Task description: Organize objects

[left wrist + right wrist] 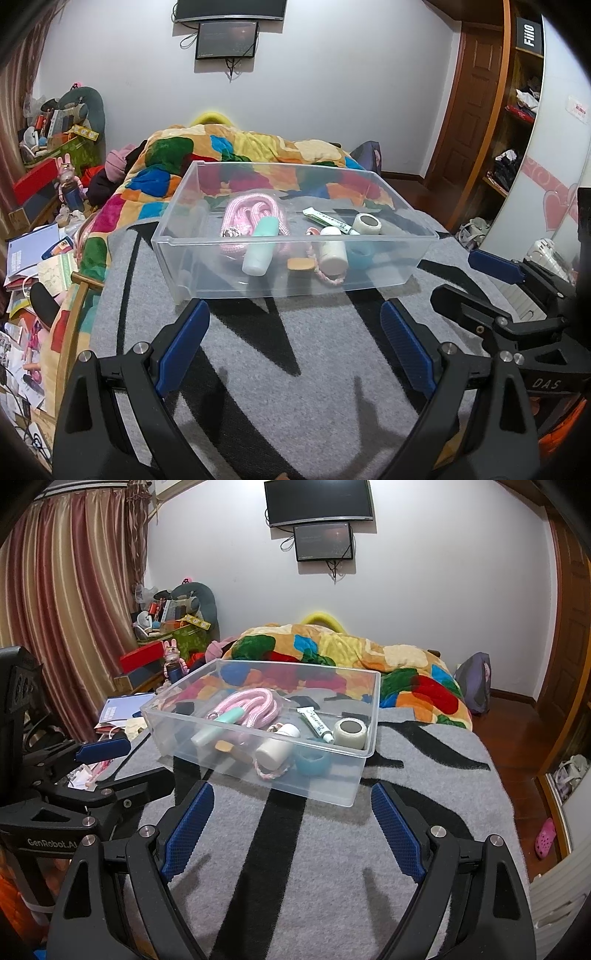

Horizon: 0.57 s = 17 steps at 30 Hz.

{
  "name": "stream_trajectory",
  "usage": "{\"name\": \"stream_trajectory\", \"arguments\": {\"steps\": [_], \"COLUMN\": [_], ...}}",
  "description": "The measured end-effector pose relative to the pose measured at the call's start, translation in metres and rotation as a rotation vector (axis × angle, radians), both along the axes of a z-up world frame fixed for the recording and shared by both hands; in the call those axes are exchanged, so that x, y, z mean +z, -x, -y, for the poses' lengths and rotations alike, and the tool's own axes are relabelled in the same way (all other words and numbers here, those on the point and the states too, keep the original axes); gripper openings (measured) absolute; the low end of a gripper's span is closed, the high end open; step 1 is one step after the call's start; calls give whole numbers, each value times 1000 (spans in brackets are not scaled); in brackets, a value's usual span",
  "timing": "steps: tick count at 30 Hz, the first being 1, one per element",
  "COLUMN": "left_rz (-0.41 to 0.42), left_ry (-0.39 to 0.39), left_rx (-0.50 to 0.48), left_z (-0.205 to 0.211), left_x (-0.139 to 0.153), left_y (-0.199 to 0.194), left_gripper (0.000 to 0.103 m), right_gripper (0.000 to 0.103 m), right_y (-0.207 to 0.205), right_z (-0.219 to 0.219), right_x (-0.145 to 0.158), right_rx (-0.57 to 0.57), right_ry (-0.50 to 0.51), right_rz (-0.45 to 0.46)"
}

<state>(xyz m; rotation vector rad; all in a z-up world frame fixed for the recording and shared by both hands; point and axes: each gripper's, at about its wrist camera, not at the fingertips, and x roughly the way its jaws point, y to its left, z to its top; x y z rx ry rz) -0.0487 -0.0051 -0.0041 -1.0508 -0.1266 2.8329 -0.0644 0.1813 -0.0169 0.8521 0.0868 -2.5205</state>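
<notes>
Clear bin at frame centre on the grey blanket, holding pink rope, bottles, tube. Left gripper and right gripper spread wide, empty, low in frame.

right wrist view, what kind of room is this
Most likely a lived-in bedroom: a bed with a grey-and-black blanket and a colourful patchwork quilt, striped curtains, and a wall-mounted TV. A clear plastic bin sits on the bed.

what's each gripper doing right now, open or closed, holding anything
Left gripper: open, holding nothing, short of the clear bin.
Right gripper: open, holding nothing, also short of the bin.
</notes>
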Motion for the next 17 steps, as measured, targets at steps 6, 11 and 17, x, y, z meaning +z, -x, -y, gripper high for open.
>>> {"name": "stream_trajectory", "arguments": {"steps": [6,11,17], "left_rz": [-8,-4,-6], "left_ry": [11,5,5], "left_rx": [5,5,7], "left_z": [-1,0,0], "left_x": [3,2,3], "left_y": [-2,-2,-3], "left_gripper": [95,95,95], "right_gripper": [85,85,85], "right_y": [-1,-1,-1], "right_z": [0,0,-1], "right_x": [-2,-2,-2], "right_rx": [7,7,6], "right_ry": [9,10,15], "right_rz": [11,15,22]}}
